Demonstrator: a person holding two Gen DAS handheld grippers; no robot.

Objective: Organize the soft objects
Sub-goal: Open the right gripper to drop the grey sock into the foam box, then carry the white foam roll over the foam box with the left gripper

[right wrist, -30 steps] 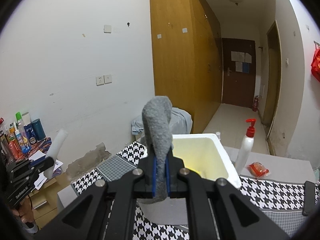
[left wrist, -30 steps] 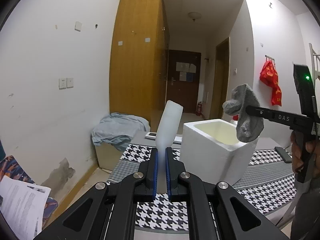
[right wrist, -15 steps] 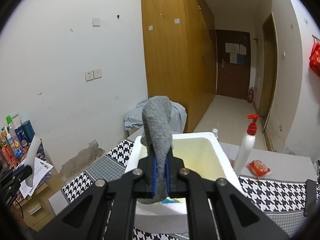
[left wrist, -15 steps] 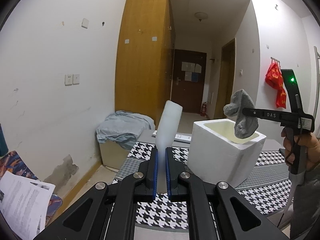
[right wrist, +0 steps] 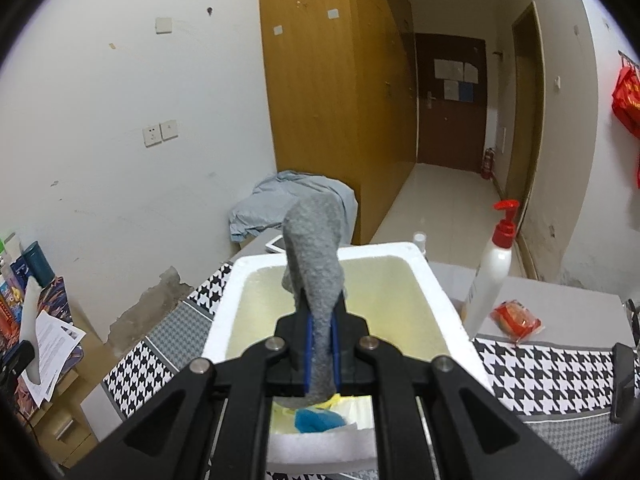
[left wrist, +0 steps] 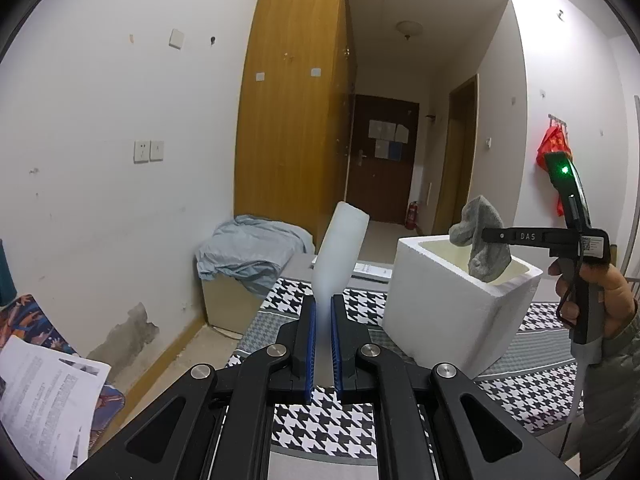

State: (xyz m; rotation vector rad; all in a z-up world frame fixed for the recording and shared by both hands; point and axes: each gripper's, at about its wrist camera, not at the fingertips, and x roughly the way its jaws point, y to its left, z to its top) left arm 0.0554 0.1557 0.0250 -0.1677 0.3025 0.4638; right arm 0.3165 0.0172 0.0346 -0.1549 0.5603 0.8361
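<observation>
My right gripper (right wrist: 320,340) is shut on a grey sock (right wrist: 316,256) and holds it over the open white foam box (right wrist: 440,300); blue and yellow soft items (right wrist: 316,418) lie in the box bottom. In the left wrist view the sock (left wrist: 482,246) hangs from the right gripper (left wrist: 486,236) above the box (left wrist: 448,320). My left gripper (left wrist: 322,336) is shut on a white soft piece (left wrist: 340,252), held up left of the box above the houndstooth table (left wrist: 332,432).
A white pump bottle with a red top (right wrist: 494,268) and a red packet (right wrist: 516,318) stand right of the box. A blue cloth heap (left wrist: 248,252) lies on a low box by the wall. Papers (left wrist: 44,408) and bottles (right wrist: 24,268) are at the left.
The right gripper has carried the grey sock forward and down over the box opening. The left gripper has risen and drawn back a little with the white piece.
</observation>
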